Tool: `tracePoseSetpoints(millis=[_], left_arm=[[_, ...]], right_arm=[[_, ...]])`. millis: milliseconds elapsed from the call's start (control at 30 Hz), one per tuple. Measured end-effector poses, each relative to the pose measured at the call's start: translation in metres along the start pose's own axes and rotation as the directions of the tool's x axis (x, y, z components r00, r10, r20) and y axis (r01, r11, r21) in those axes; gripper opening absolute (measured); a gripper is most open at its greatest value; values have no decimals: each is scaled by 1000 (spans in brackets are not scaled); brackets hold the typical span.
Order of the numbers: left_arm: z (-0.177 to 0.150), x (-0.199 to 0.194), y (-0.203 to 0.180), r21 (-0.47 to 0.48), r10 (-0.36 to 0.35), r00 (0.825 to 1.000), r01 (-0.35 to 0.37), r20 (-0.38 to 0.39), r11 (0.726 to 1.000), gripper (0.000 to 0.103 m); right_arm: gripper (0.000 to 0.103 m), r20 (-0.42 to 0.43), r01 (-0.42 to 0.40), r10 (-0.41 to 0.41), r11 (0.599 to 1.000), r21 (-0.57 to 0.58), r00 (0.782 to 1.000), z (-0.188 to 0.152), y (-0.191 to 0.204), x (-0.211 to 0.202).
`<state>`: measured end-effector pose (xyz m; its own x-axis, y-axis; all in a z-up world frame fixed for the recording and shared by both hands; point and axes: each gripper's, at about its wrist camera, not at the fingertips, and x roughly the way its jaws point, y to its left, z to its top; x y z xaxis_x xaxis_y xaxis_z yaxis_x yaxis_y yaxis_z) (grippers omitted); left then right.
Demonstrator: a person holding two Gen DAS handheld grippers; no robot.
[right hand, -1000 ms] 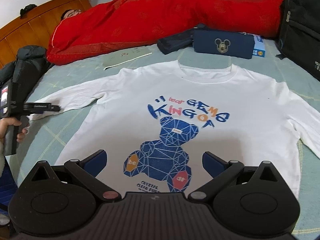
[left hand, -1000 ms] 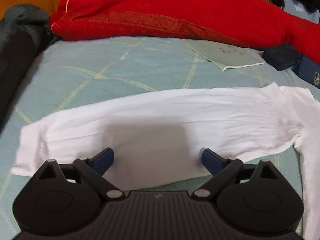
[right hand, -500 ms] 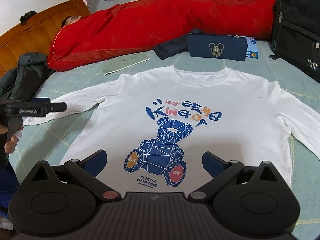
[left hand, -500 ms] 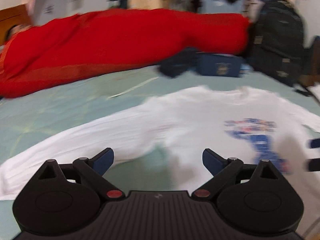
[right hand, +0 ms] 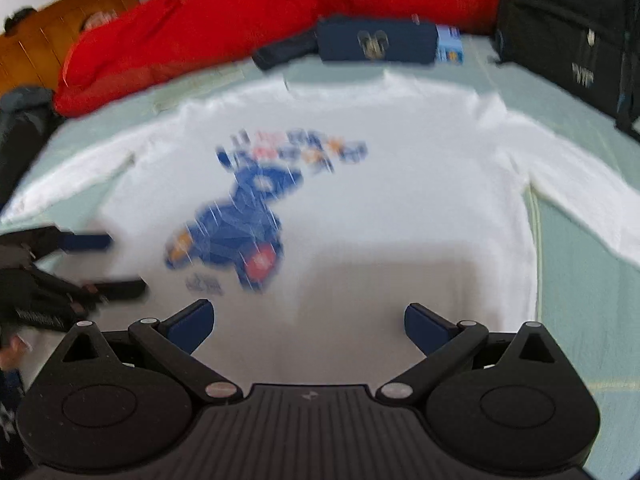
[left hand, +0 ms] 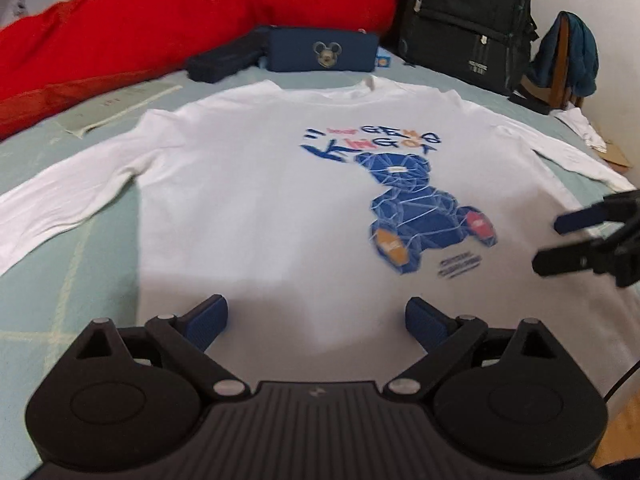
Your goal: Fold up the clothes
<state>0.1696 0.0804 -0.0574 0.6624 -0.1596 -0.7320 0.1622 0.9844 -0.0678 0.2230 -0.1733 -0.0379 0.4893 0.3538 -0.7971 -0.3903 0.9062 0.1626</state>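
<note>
shirt: white long-sleeve shirt (left hand: 260, 200) w/ blue bear print, flat face-up on bed (left hand: 60, 300), sleeves spread out to both sides, collar at far end
left gripper (left hand: 316, 316): jaws wide apart, holds nothing, above hem, left part
right gripper (right hand: 308, 320): wide apart too, empty, above hem, right part; view blurry
step: pre-grasp, no fold made yet
next: prob. drop both to the hem, pinch fabric, carry it toward collar; grab both layers
clutter: backpack (left hand: 464, 20) and red quilt (left hand: 180, 20) at far end, clear of shirt
</note>
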Motion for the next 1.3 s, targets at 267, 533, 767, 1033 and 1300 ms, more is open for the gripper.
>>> tracePoseSetpoints(millis=[267, 533, 767, 1033, 1300], left_arm=[[-12, -47, -5, -6, 74, 996, -74, 53, 997, 96], [-52, -40, -35, 39, 96, 995, -97, 25, 995, 98], [-72, -58, -31, 22, 142, 990, -142, 15, 990, 100], [-60, -75, -59, 110, 140, 987, -149, 80, 983, 100], [-87, -63, -52, 21, 116, 993, -117, 22, 993, 100]], right_arm=[[103, 46, 63, -59, 993, -97, 997, -21, 9, 6], [103, 72, 79, -69, 986, -143, 995, -26, 13, 2], [103, 53, 70, -60, 974, -214, 997, -59, 6, -34], [103, 107, 17, 17, 952, -304, 994, -73, 27, -53], [103, 80, -61, 92, 944, -323, 992, -89, 26, -42]])
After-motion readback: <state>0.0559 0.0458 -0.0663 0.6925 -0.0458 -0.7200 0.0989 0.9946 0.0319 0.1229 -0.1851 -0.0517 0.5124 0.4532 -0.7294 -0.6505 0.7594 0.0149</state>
